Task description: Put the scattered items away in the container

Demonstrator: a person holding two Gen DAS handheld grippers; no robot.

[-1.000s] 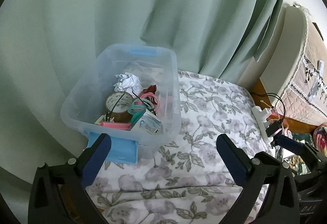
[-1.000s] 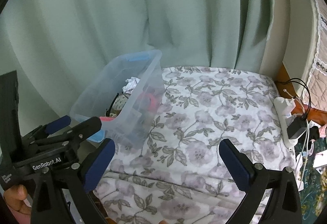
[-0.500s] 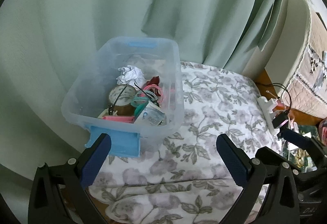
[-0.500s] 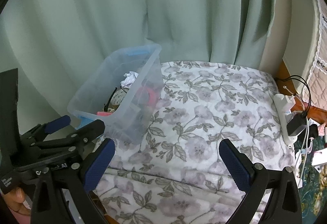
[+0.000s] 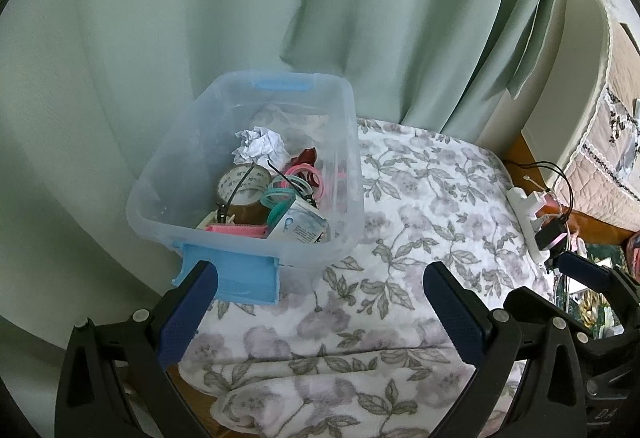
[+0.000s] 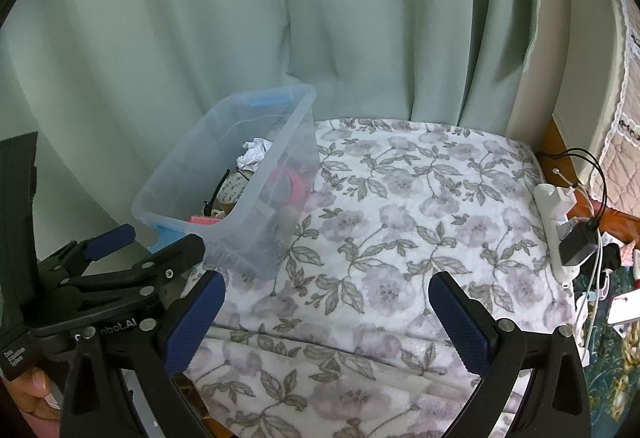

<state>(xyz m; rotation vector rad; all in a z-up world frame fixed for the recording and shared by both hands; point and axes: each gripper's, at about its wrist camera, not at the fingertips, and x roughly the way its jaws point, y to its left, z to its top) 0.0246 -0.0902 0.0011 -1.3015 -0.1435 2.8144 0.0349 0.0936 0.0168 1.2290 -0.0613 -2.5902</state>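
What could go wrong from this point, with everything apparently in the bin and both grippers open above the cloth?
1. The clear bin sits at the left edge of the floral cloth, its blue latch right by the left gripper; a nudge might tip it off.
2. A black cable tie sticks up among the contents and could snag.
3. The power strip and its cables lie at the right edge, near the right gripper.

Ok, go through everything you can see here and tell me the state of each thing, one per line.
Left gripper: open, holding nothing.
Right gripper: open, holding nothing.
Clear bin: upright on the floral cloth, no lid on.
Crumpled paper: balled up, inside the bin.
Tape roll: lying flat inside the bin.
Small carton: tilted, inside the bin.
Floral cloth: spread out, no loose items on it.
Power strip: plugs in it.
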